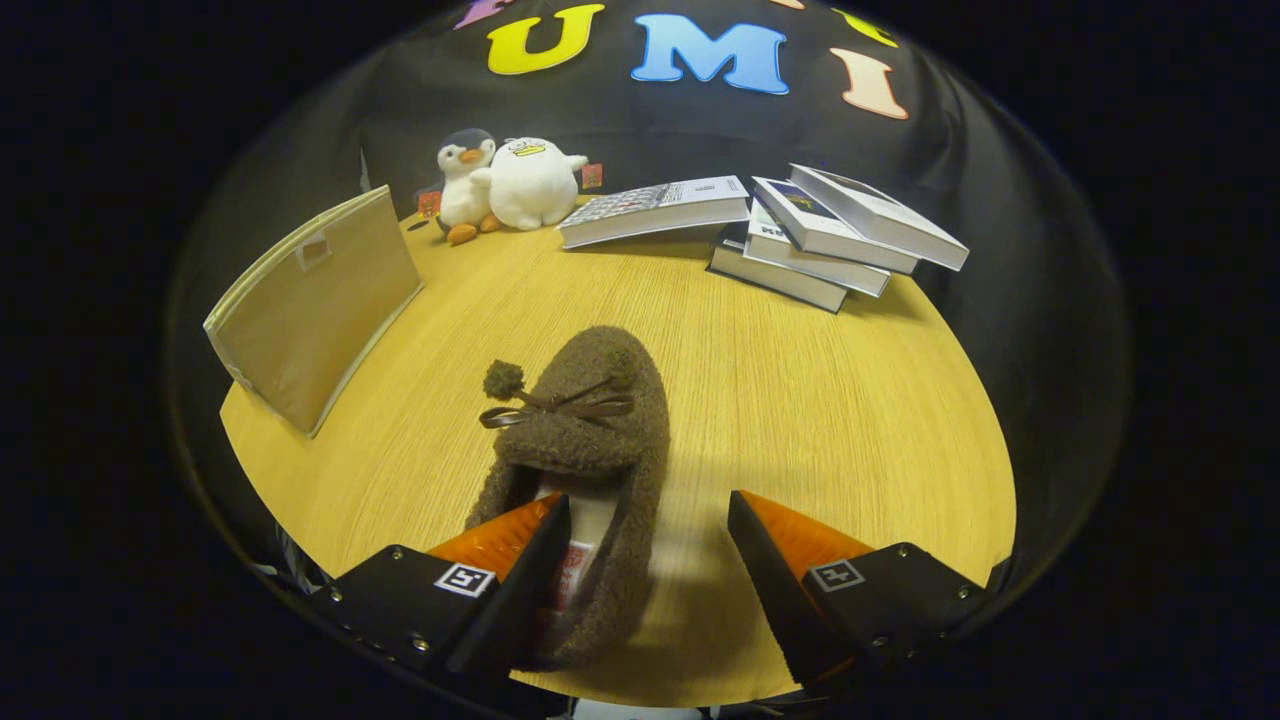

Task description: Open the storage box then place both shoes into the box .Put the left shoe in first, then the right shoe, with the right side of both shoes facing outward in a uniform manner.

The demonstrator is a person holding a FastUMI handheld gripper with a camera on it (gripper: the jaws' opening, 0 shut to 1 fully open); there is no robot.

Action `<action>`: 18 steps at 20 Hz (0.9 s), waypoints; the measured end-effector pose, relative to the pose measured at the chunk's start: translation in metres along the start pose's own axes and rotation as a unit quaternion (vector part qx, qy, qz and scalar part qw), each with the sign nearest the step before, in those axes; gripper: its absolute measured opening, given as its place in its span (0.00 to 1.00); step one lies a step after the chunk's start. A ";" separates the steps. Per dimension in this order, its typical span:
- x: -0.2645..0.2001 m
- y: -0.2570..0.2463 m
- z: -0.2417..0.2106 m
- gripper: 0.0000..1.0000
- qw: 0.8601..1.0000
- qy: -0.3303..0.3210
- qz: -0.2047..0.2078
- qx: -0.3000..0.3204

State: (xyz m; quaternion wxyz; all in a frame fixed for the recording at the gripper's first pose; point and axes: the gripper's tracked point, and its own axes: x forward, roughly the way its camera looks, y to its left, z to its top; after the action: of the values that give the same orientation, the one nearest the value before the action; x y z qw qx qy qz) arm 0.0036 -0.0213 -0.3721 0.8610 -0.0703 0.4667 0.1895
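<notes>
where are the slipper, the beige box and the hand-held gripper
slipper [590, 420]: gripper view, on the fuzzy toe by the bow
beige box [315, 305]: gripper view, on its flat side panel
hand-held gripper [650, 530]: gripper view, midway between its open fingertips

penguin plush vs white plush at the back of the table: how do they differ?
Colour: the penguin plush is dark-headed with a white front and orange beak and feet; the white plush is nearly all white with a yellow beak.
Shape: the penguin is slimmer, the white one rounder and wider.
Shared: both stand upright, touching, far beyond the open gripper, whose fingers flank the brown slipper's side.
</notes>
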 end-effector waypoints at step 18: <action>-0.025 0.007 0.041 0.06 0.989 0.005 -0.026 0.149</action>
State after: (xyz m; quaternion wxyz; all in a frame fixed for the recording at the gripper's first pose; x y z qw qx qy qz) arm 0.0207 -0.0090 -0.3280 0.8643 0.0457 0.4917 0.0954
